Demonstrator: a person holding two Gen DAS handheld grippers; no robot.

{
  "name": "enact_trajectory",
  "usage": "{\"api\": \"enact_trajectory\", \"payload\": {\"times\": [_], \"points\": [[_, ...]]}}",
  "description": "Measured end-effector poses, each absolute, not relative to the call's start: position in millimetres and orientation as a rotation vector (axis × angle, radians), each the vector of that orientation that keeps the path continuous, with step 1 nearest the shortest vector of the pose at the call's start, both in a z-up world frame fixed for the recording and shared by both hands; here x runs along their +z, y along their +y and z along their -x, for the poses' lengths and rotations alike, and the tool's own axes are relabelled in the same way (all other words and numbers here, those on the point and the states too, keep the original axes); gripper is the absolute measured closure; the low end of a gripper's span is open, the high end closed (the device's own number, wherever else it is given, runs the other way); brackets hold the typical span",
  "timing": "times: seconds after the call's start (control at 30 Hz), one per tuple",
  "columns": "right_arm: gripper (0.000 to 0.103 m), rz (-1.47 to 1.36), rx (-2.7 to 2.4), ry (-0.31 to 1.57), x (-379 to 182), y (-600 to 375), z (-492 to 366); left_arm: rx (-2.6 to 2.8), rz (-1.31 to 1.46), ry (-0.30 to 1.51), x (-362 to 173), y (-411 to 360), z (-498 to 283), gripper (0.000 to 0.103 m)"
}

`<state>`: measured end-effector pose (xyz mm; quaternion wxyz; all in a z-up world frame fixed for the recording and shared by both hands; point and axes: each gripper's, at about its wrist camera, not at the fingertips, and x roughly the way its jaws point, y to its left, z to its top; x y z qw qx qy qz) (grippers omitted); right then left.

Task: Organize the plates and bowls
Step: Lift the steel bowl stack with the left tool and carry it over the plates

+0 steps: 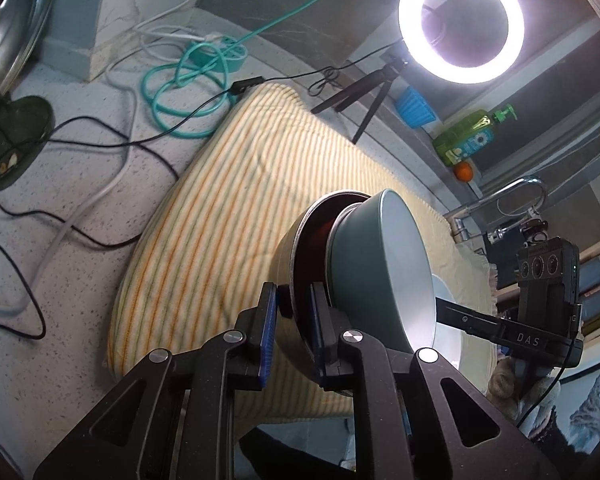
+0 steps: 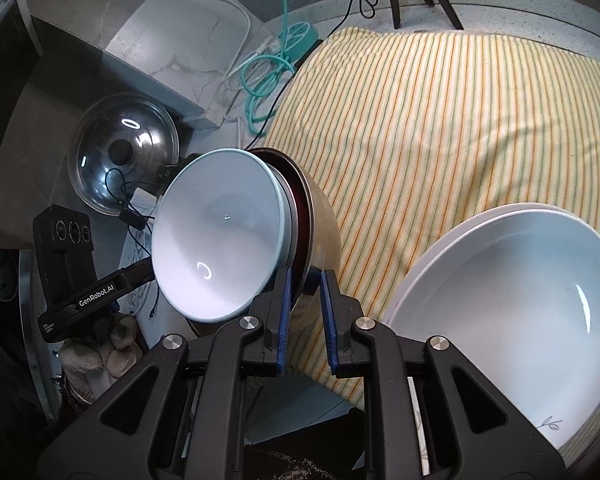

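Striped towel (image 2: 440,140) covers the speckled counter (image 1: 80,220). My left gripper (image 1: 294,320) and right gripper (image 2: 304,312) both clamp the steel bowl (image 2: 320,240) rim, teal bowl (image 2: 220,232) nested inside, tilted above the towel beside the white plates (image 2: 500,300).

Left gripper (image 1: 294,322) clamps the metal bowl's (image 1: 288,256) rim (teal bowl (image 1: 380,264) nested inside)

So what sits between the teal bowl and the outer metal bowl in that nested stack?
A dark red bowl sits between the teal bowl and the metal bowl; its rim shows in both wrist views.
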<state>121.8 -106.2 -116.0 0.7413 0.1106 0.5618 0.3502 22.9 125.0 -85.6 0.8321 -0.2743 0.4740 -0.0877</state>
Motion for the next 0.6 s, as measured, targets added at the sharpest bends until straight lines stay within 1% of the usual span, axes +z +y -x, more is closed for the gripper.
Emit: {"api": "enact_trajectory", "payload": {"times": [0.3,0.6], "points": [[0.087,-0.286,0.718,1.169,-90,-145,-115,-0.276,0.546,0.97,-63,99,-38,0.09],[0.087,-0.332,0.635,1.134,-78,-189,-101,-0.379,0.504,0.975,-56,64,-54,0.09]]}}
